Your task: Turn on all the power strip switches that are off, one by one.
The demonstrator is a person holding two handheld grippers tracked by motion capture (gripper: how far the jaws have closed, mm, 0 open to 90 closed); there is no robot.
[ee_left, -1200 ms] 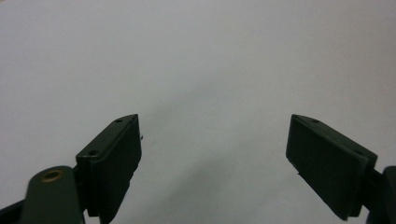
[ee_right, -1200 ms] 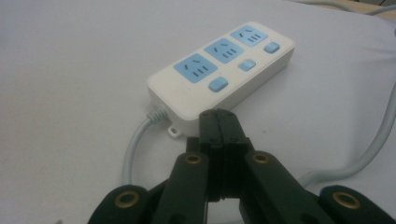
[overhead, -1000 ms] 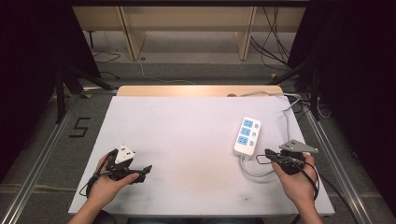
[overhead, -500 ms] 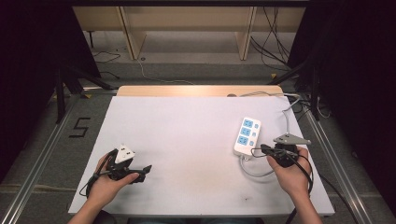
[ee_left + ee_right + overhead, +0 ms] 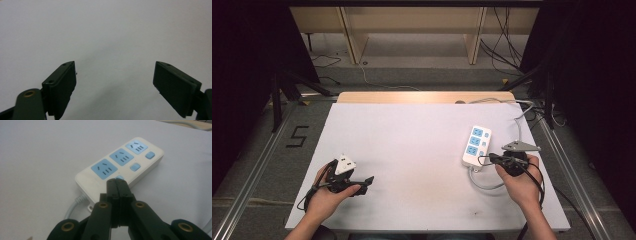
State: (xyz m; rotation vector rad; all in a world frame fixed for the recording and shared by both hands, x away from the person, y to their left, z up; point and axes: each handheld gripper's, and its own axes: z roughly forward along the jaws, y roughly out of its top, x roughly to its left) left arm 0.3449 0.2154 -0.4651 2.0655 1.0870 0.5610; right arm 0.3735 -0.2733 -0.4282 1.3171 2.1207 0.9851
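White power strip [image 5: 476,146] lies flat on the white table [image 5: 412,145], right half, sockets up. Three blue sockets [image 5: 121,156] in a row along one side, blue switch buttons [image 5: 135,166] beside them. Long axis runs near-to-far in the high view, tilted slightly; far end points toward the table's back edge, near end carries the grey cord [image 5: 484,181], which loops on the table toward the person.

Right gripper [image 5: 484,160]: jaws clenched together, nothing between them, tips just over the strip's near end by the nearest button; contact cannot be told.

Left gripper [image 5: 364,182]: held low over the near left of the table, jaws spread wide, nothing between them, bare table beyond.
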